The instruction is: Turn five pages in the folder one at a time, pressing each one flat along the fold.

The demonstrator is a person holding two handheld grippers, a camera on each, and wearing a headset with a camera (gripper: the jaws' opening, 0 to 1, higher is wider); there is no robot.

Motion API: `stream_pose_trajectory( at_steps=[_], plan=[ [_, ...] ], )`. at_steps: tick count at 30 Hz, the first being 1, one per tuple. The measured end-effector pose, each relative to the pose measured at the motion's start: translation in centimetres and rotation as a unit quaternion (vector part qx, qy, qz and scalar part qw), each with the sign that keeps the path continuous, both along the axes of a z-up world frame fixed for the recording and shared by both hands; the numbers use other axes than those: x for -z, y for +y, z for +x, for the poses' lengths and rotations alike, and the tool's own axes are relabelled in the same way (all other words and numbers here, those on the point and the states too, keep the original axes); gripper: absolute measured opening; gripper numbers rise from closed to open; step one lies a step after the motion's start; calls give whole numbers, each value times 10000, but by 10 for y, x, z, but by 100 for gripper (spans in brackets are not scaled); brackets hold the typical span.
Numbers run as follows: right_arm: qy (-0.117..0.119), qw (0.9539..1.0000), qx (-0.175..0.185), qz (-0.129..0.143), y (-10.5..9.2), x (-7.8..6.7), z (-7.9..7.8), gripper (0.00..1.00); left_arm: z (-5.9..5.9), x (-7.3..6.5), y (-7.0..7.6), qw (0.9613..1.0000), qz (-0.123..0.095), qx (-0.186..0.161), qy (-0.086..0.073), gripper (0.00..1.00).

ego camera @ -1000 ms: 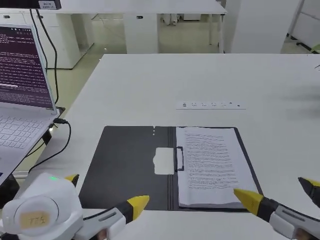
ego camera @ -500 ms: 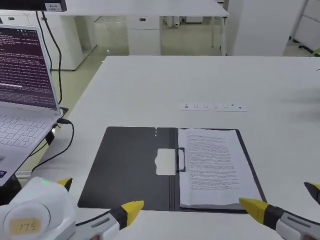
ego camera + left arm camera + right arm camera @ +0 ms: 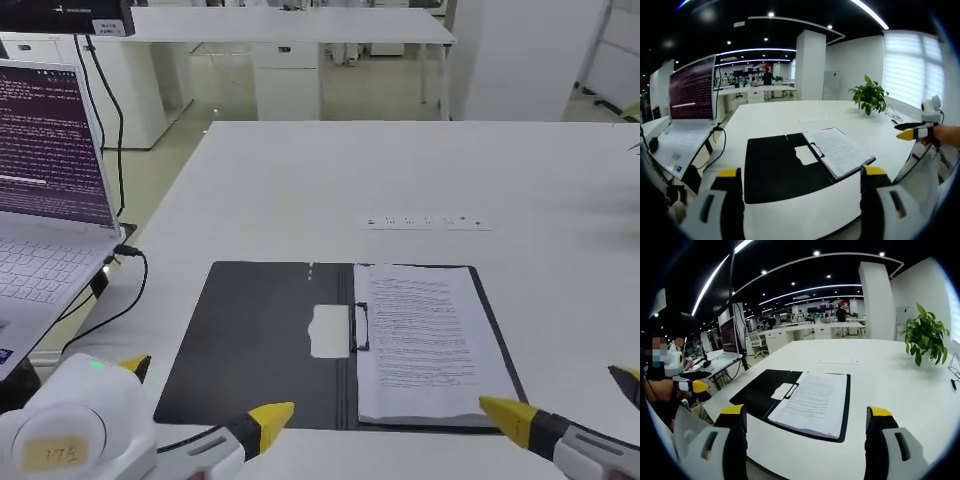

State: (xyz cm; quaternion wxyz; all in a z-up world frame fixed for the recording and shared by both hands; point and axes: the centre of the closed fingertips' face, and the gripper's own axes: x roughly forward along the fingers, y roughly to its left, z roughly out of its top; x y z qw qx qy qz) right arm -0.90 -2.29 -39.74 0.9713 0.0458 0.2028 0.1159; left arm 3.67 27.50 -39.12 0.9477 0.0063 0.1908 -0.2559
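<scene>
An open black folder (image 3: 260, 340) lies flat on the white table (image 3: 330, 170). A stack of printed pages (image 3: 425, 335) sits on its right half, held by a clip (image 3: 358, 328) at the spine. A white label (image 3: 330, 330) is on the left half. My left gripper (image 3: 203, 392) hovers open at the folder's near left corner. My right gripper (image 3: 565, 397) hovers open at the near right corner. Neither touches anything. The left gripper view has the folder (image 3: 770, 167) beyond the spread jaws of the left gripper (image 3: 801, 172). The right gripper view has the pages (image 3: 812, 402) ahead of the right gripper (image 3: 806, 411).
An open laptop (image 3: 45, 190) stands at the left with a black cable (image 3: 120, 290) trailing past the table edge. A flush socket strip (image 3: 428, 222) lies behind the folder. A potted plant (image 3: 925, 335) stands far to the right.
Both grippers have drawn back a little toward me and stay open. The folder and pages lie as before; the head view has shifted slightly.
</scene>
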Motion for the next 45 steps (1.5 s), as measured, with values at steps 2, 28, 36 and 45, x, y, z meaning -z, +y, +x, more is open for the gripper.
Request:
stream_pose_trajectory(
  at_steps=[2, 28, 36, 45],
  plan=[
    [1, 10000, 14, 24, 0, 0, 0, 99, 0, -1, -4, 10000, 3, 52, -16, 96],
    [33, 9999, -13, 102, 10, 4, -5, 99, 34, 7, -83, 9954, 164, 942, -34, 96],
    [1, 9999, 35, 152, 11, 2, -5, 99, 42, 12, -106, 9930, 150, 1174, -26, 95],
    [64, 9998, 9, 167, 13, 5, -7, 99, 51, 31, -138, 9884, 235, 1500, 73, 94]
  ],
)
